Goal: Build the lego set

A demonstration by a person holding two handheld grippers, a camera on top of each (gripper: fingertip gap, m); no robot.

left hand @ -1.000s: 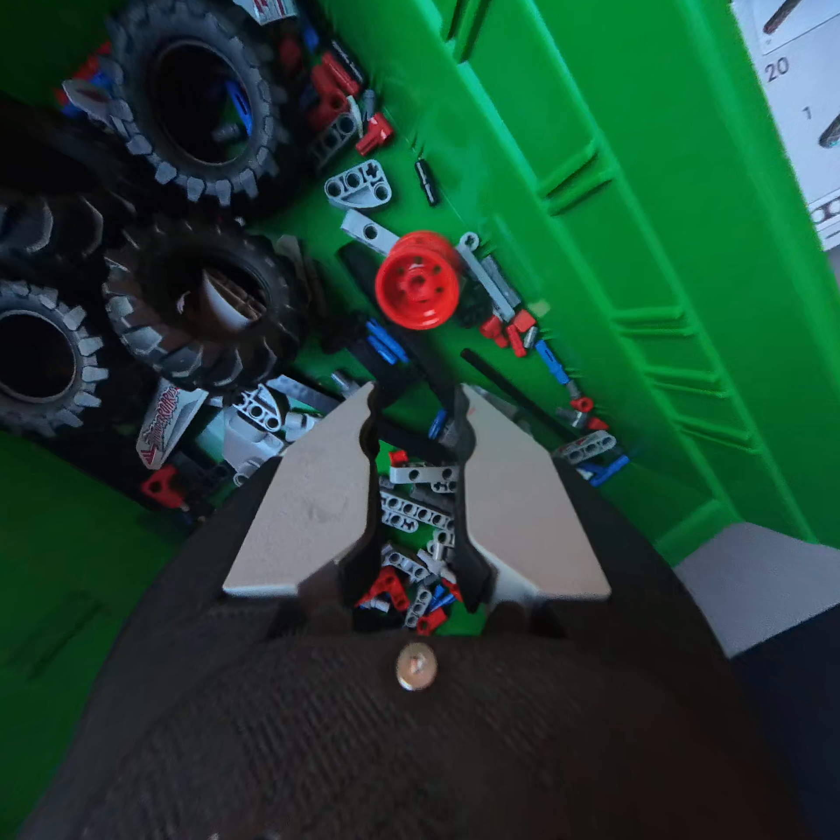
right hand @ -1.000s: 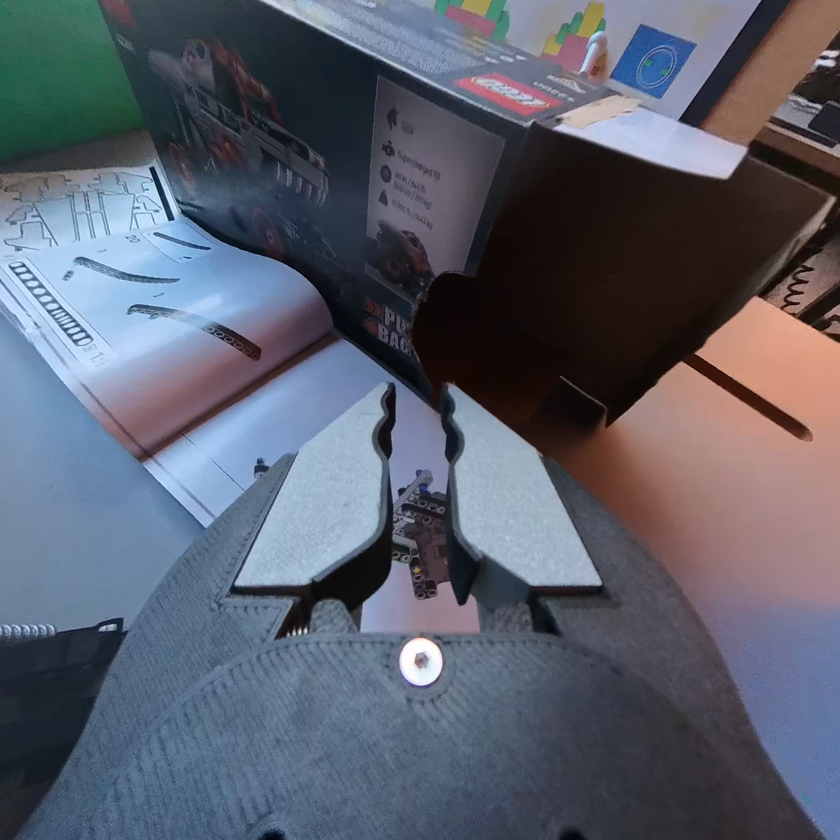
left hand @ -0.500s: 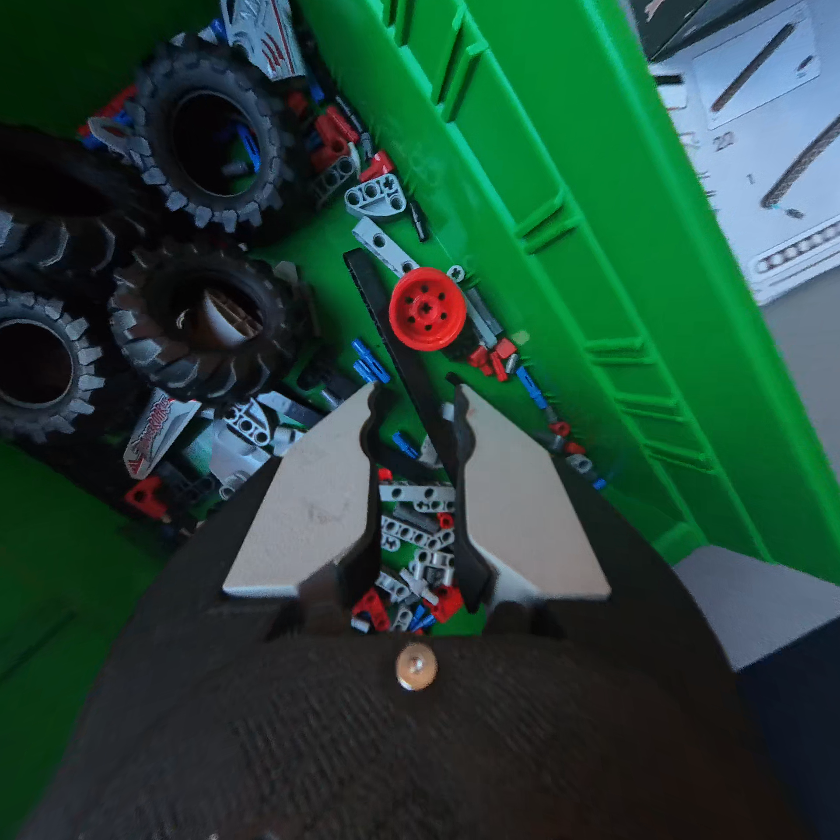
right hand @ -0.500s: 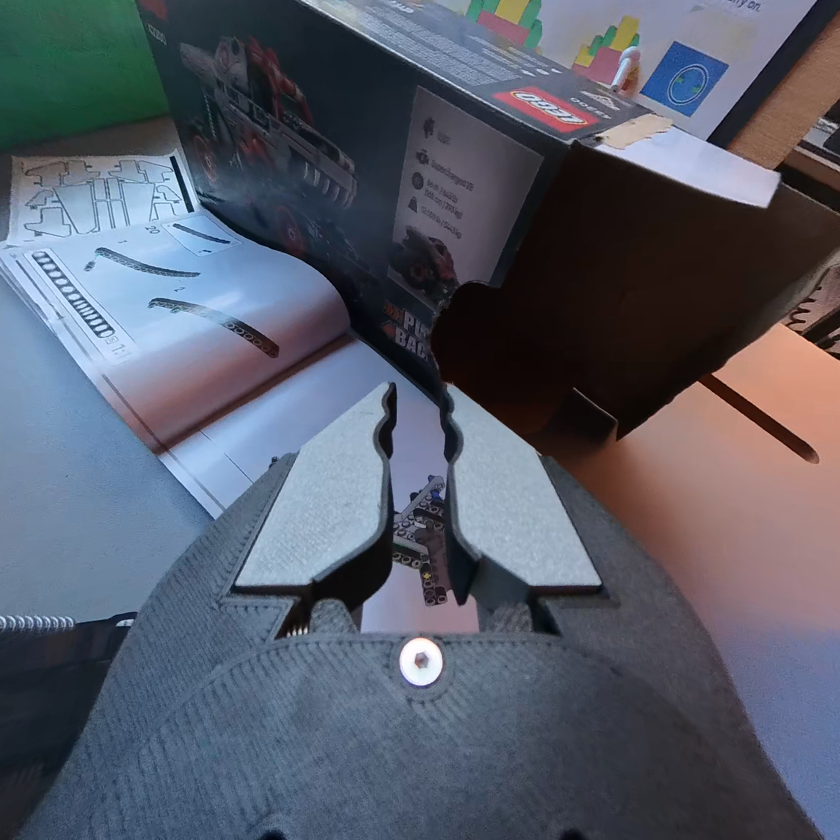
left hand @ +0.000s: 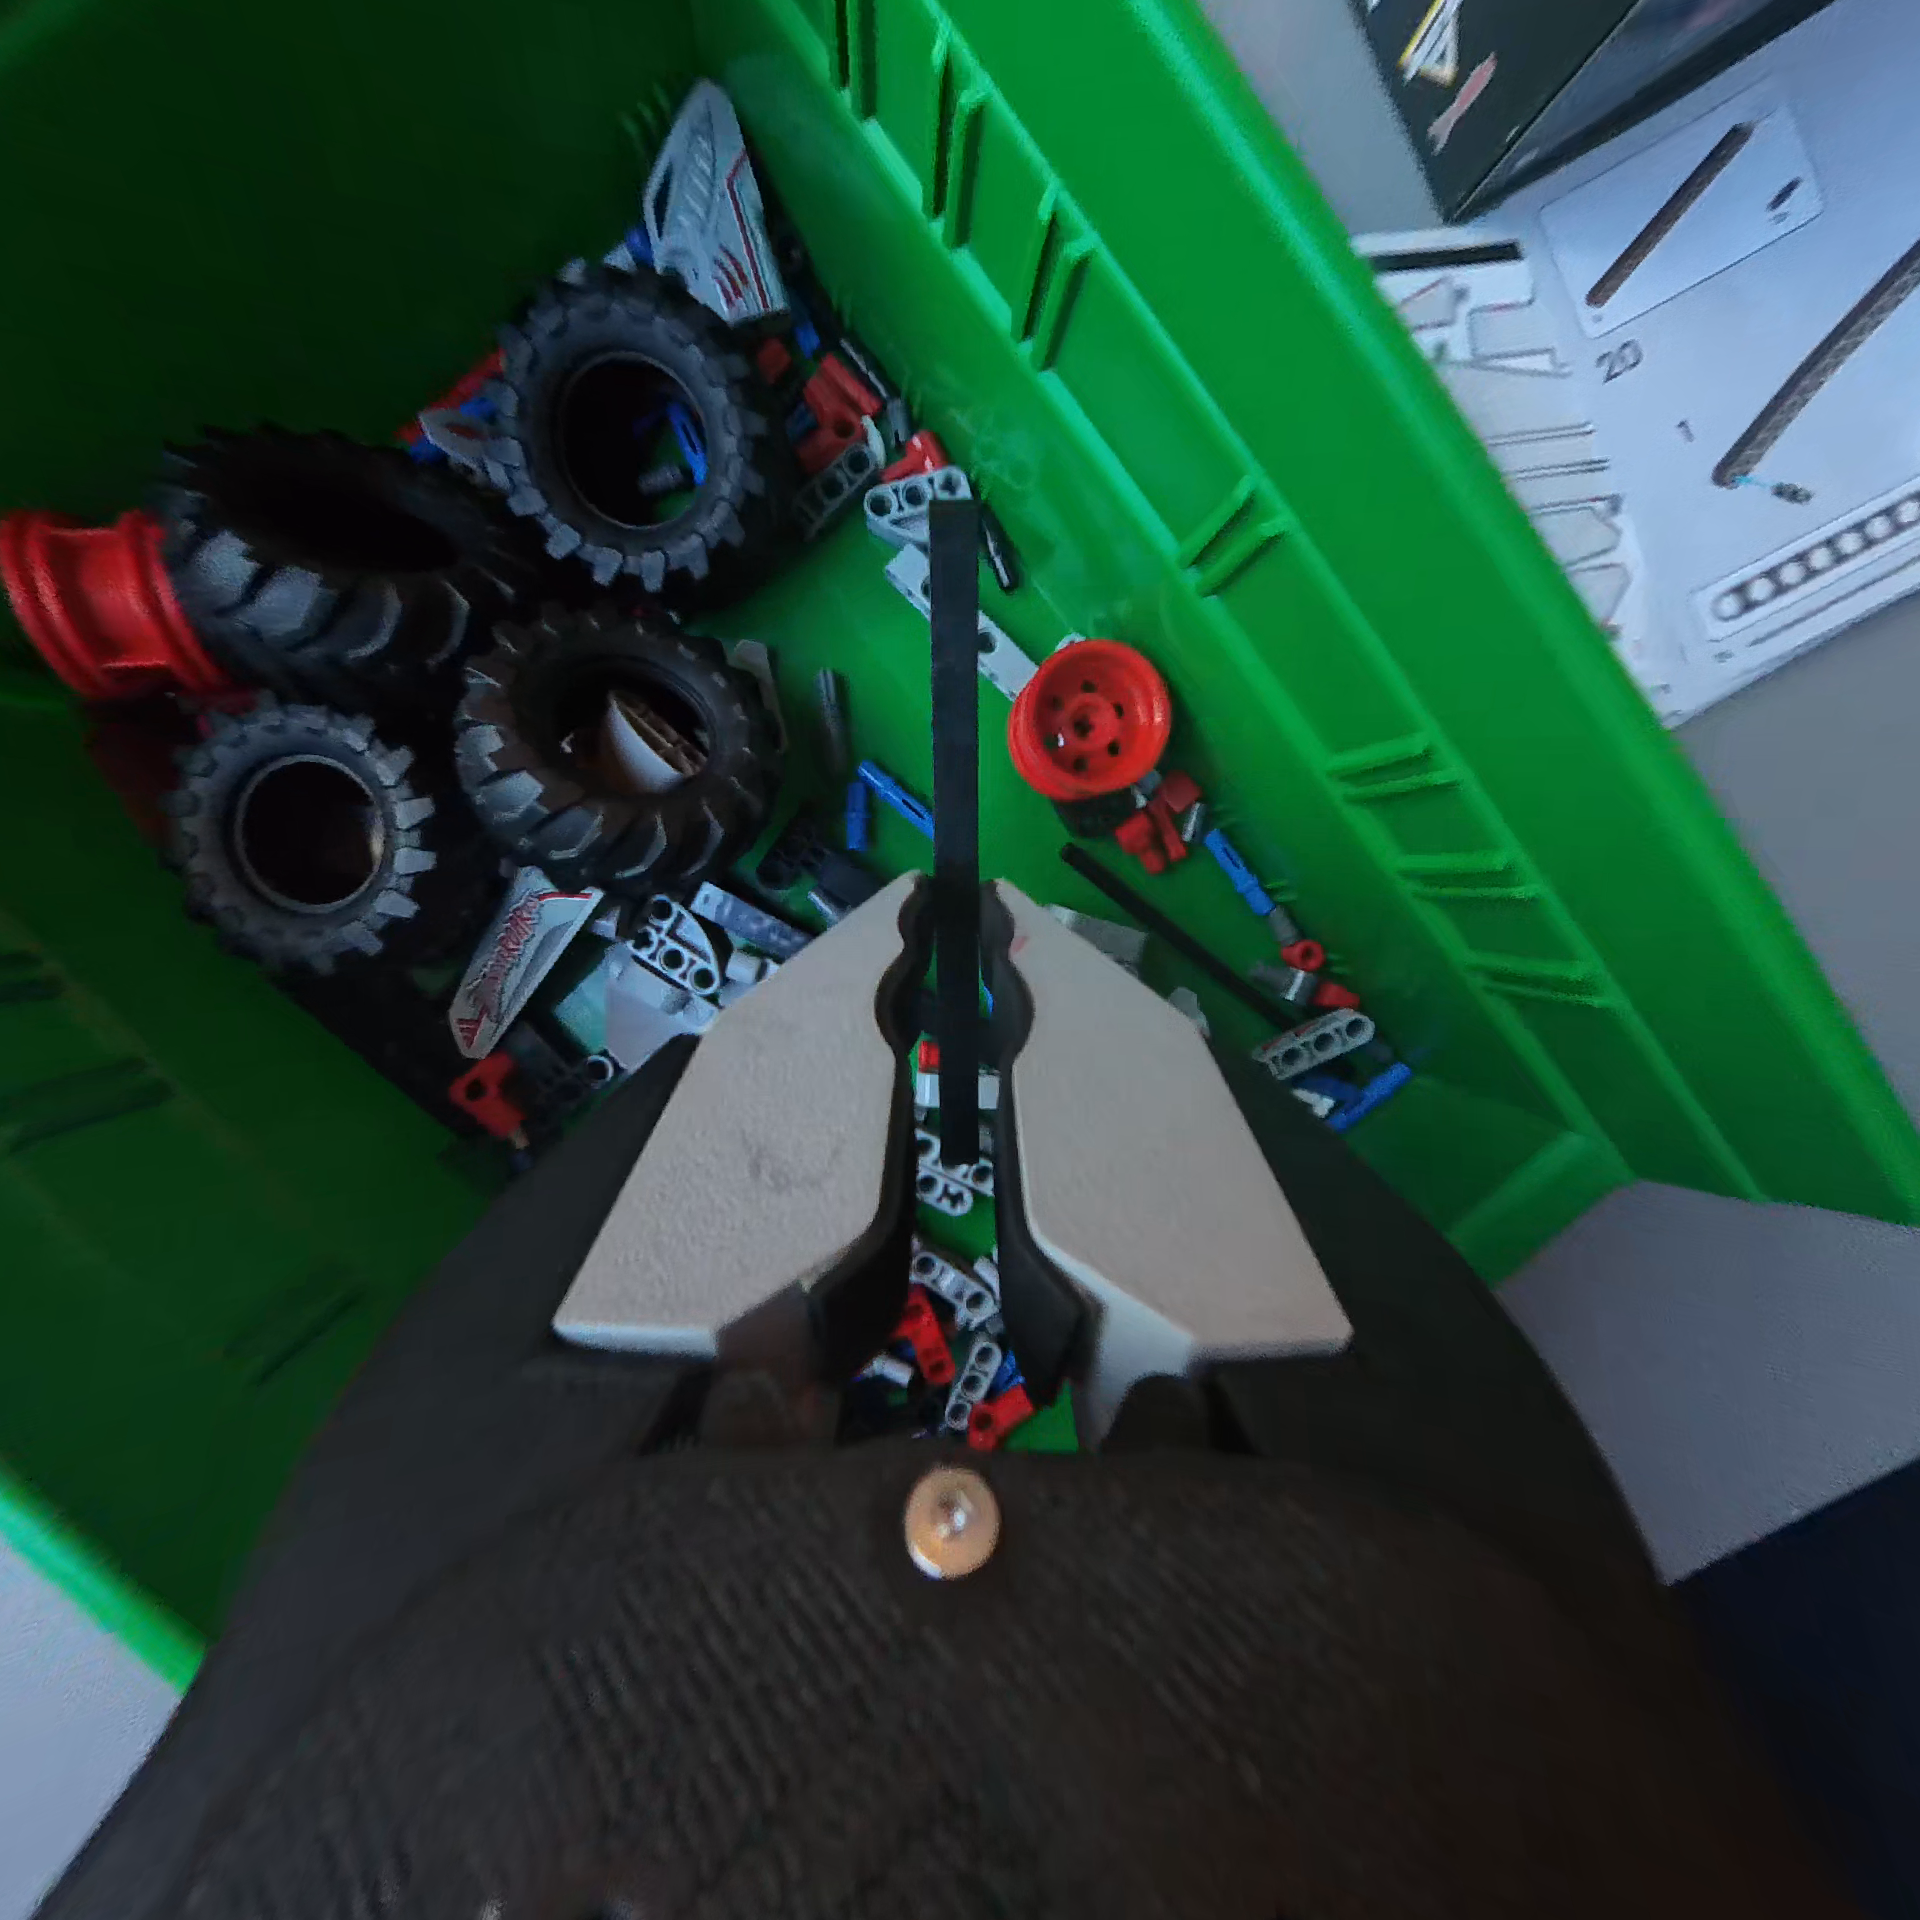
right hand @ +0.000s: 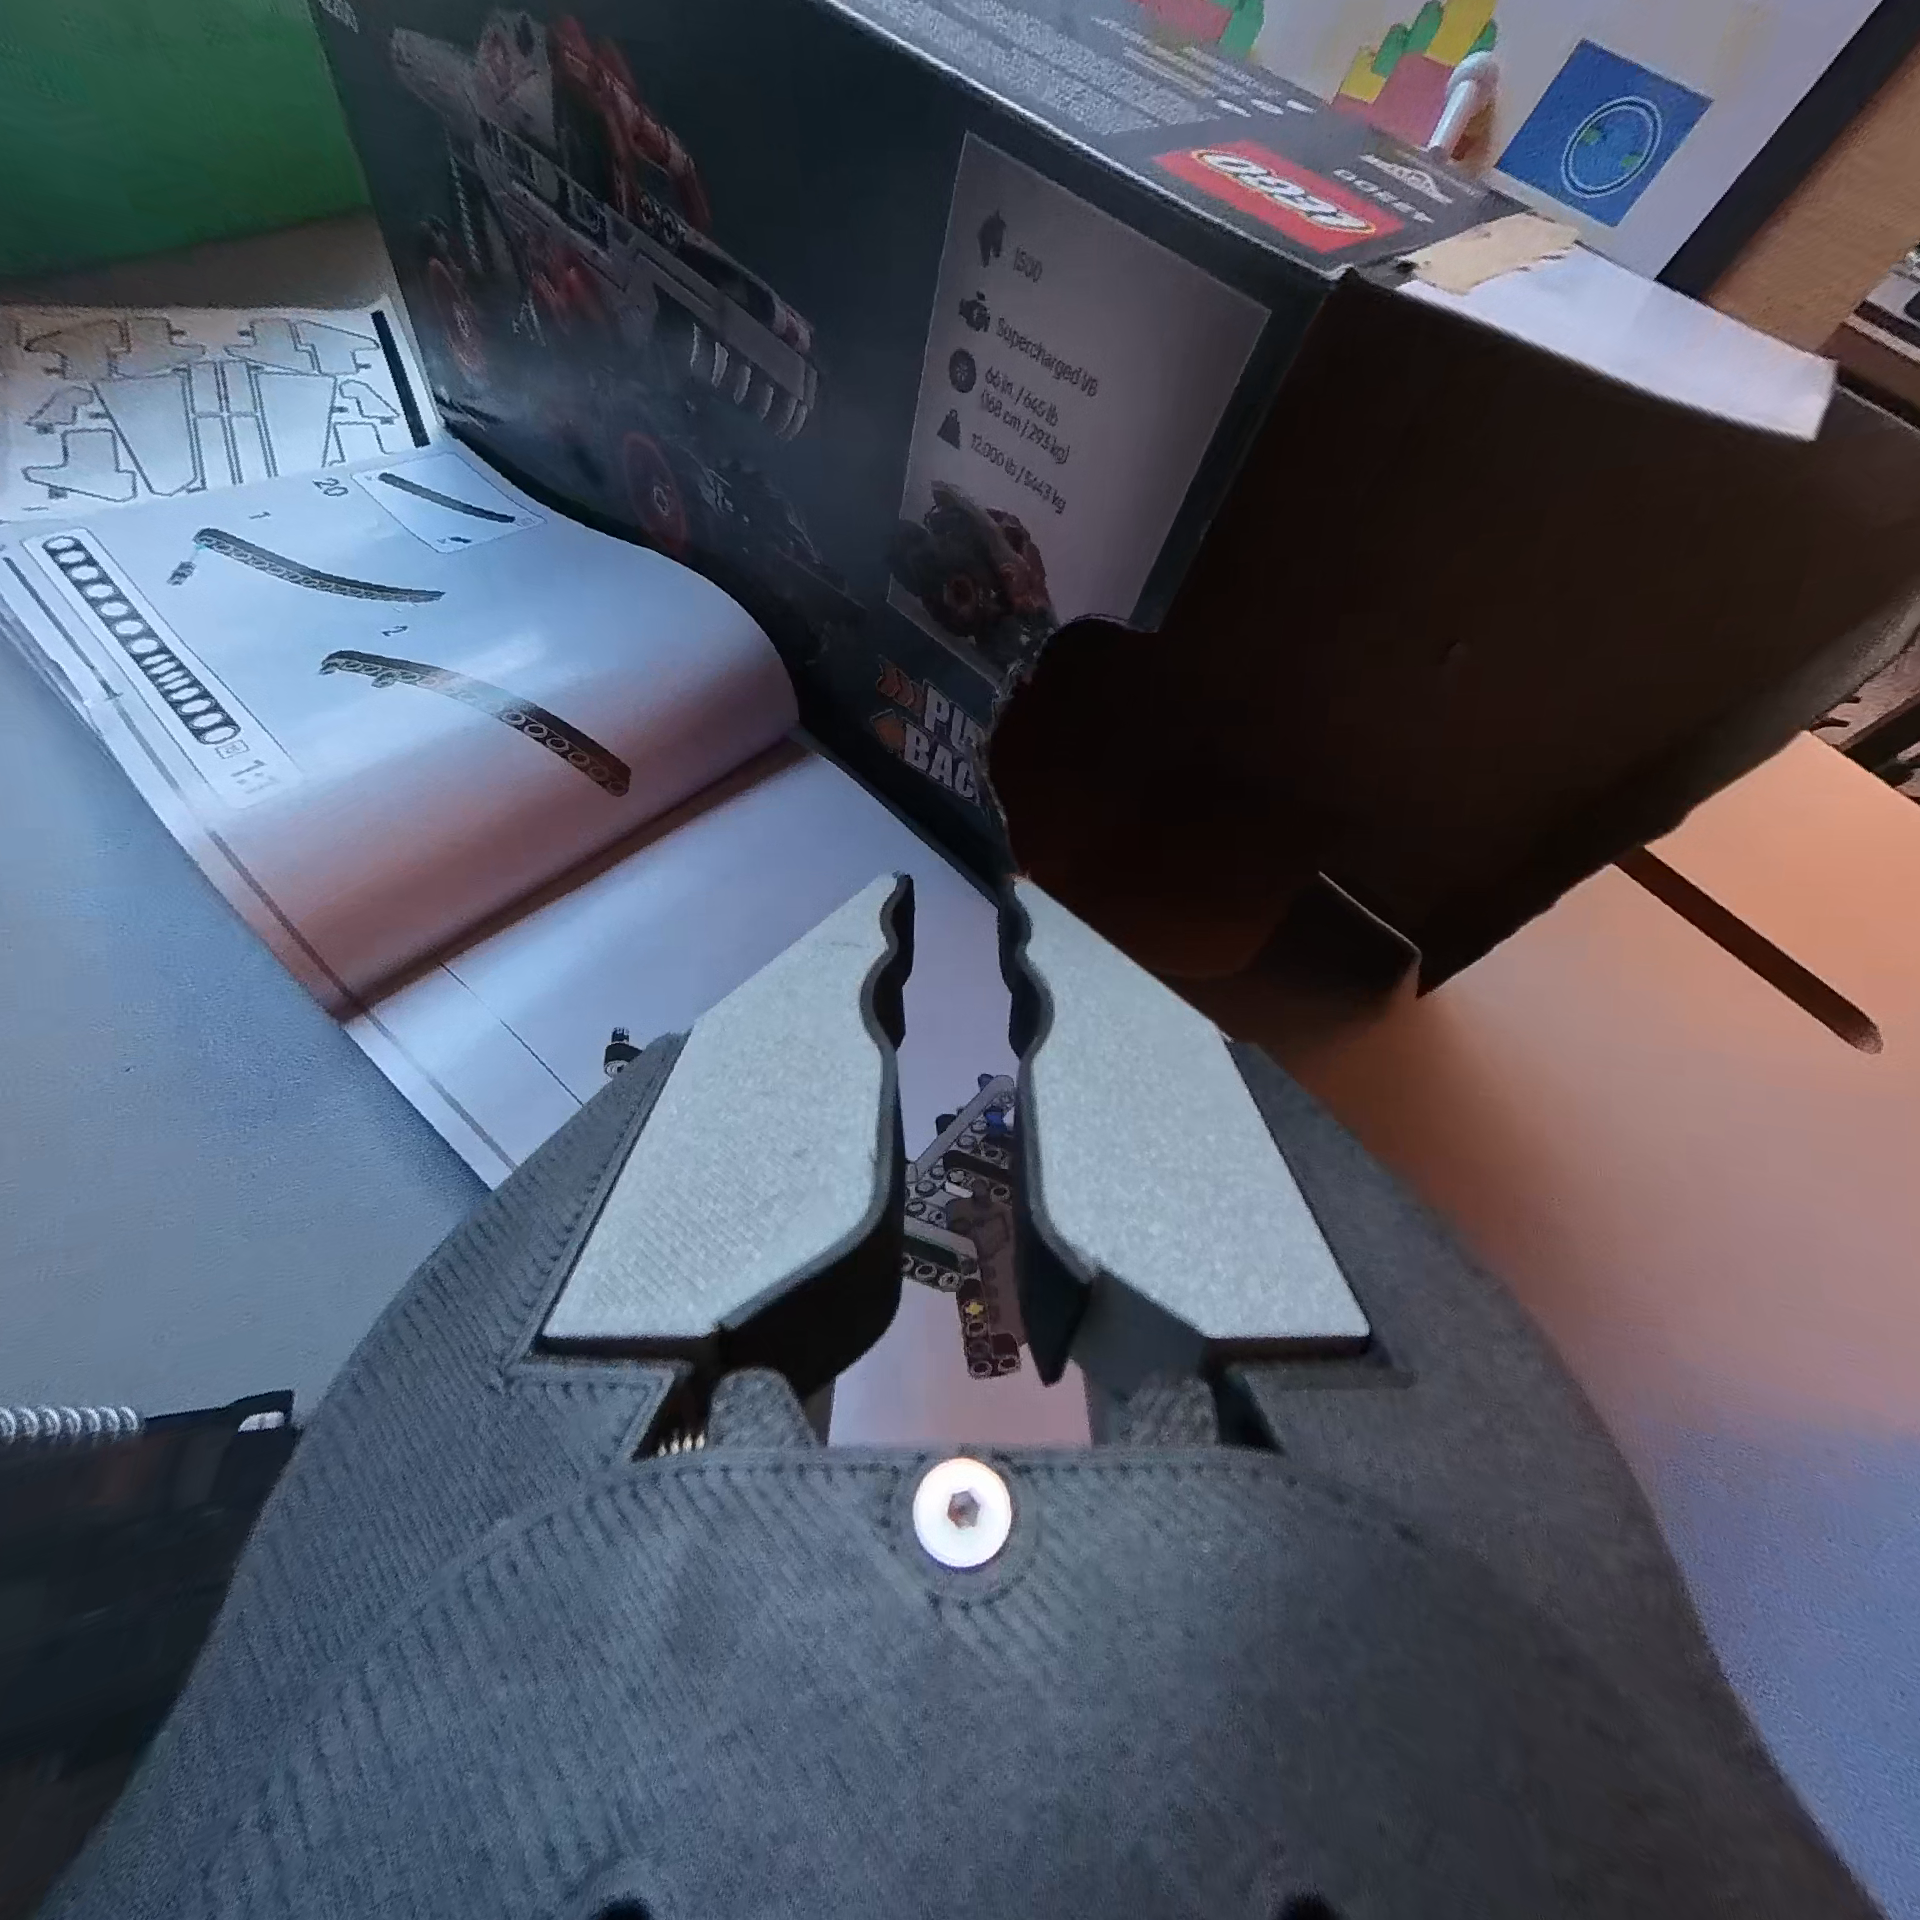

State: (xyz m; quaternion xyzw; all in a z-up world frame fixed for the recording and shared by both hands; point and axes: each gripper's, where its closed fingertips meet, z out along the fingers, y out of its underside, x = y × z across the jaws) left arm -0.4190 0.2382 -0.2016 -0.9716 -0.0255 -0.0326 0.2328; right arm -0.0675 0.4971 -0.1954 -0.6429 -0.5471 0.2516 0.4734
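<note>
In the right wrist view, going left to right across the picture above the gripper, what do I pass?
Green bin wall → open instruction booklet → dark set box → its open brown end flap → orange-lit table.

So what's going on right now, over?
Left tool shut on long black beam, above green bin. Right tool open, empty, over instruction booklet. Nothing in the way.

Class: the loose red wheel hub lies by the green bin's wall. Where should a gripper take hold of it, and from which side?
Grip the red wheel hub across its round rim, coming down from above. Its open face points up and the rim gives two opposite curved sides. Keep one finger clear of the green bin wall close beside it.
</note>
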